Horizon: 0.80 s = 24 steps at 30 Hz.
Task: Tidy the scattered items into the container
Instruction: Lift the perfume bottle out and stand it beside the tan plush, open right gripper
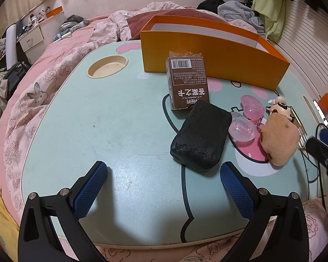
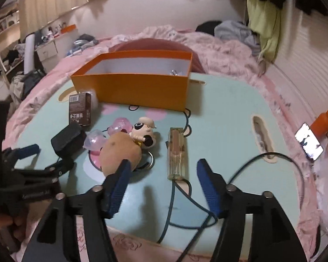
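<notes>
Faintly, brown box (image 1: 186,83) reads "Made in China".

Box (image 2: 131,91) at the table's (image 2: 229,113) far side, card pack (image 2: 80,111) before it — plush toy (image 2: 118,152) left of glass bottle (image 2: 177,152).

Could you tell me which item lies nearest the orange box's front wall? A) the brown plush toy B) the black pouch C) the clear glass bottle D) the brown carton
D: the brown carton lies right at the orange box, its barcode end against the front wall, while the bottle, pouch and plush toy lie further out on the table.
</notes>
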Available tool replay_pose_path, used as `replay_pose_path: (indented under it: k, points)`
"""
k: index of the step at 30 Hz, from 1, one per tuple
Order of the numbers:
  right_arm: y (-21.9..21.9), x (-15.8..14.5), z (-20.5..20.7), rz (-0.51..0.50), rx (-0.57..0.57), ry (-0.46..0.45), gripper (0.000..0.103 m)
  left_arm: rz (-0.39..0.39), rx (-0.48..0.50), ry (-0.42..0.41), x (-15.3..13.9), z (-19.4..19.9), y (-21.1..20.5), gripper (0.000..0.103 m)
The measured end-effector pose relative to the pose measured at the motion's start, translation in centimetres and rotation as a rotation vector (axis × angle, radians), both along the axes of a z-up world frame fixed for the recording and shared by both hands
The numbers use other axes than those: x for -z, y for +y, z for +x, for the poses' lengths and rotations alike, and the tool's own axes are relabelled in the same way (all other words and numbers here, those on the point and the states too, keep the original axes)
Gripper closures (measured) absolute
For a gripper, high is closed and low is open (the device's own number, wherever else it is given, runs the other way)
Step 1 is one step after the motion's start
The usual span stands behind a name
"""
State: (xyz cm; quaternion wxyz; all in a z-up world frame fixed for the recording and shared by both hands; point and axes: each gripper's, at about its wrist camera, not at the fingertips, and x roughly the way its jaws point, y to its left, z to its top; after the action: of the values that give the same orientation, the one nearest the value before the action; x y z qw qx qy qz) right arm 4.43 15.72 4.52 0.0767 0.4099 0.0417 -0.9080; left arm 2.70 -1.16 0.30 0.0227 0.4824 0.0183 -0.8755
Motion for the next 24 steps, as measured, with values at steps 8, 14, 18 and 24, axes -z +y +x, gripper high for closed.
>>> replay_pose_path:
  k: [8,14,18,24]
  points:
    - [0.0,2.3,0.5,0.020,-0.021,-0.093,0.029,-0.003,0.001,-0.012,-0.1,-0.2,0.1,0.000]
    - [0.4,2.9,0.4,0.001,-0.016,-0.124,0.029,-0.017,0.003,-0.016,-0.7,-0.2,0.1,0.000]
    - [0.4,2.9,0.4,-0.006,-0.018,-0.125,0.029,-0.028,0.014,0.098,-4.6,0.7,-0.1,0.000]
    - [0.6,3.0,0.4,-0.027,-0.023,-0.134,0.029,0.067,0.077,0.192,-11.1,-1.8,0.2,0.000]
